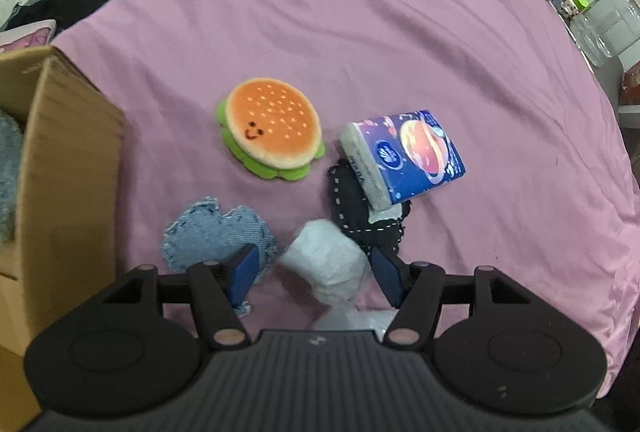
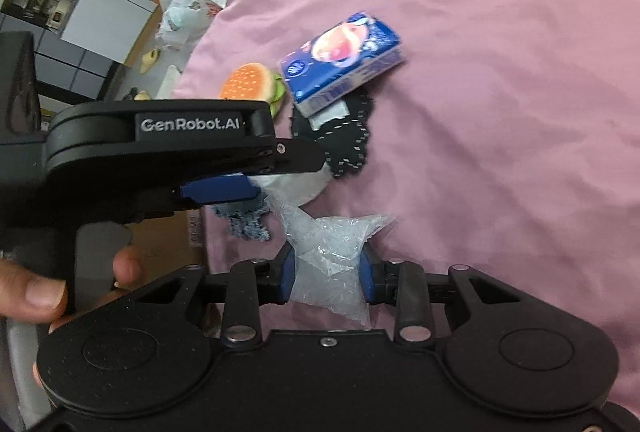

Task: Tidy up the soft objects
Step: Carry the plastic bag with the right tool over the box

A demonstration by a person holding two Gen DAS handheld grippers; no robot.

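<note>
On the pink sheet (image 1: 360, 32) lie a plush burger (image 1: 272, 126), a blue tissue pack (image 1: 404, 156) resting on a black stitched cloth (image 1: 352, 204), a denim patch (image 1: 216, 238) and a white plastic bag (image 1: 328, 264). My left gripper (image 1: 316, 272) is open, its blue pads either side of the bag's top. In the right wrist view my right gripper (image 2: 327, 276) is shut on the bag's other end (image 2: 328, 256). The left gripper (image 2: 224, 188) shows there side-on, over the bag.
An open cardboard box (image 1: 68, 168) with grey fabric inside stands at the left of the sheet. Shoes and bags lie on the floor beyond the far edge. A glass jar (image 1: 604, 24) and clutter stand at the right.
</note>
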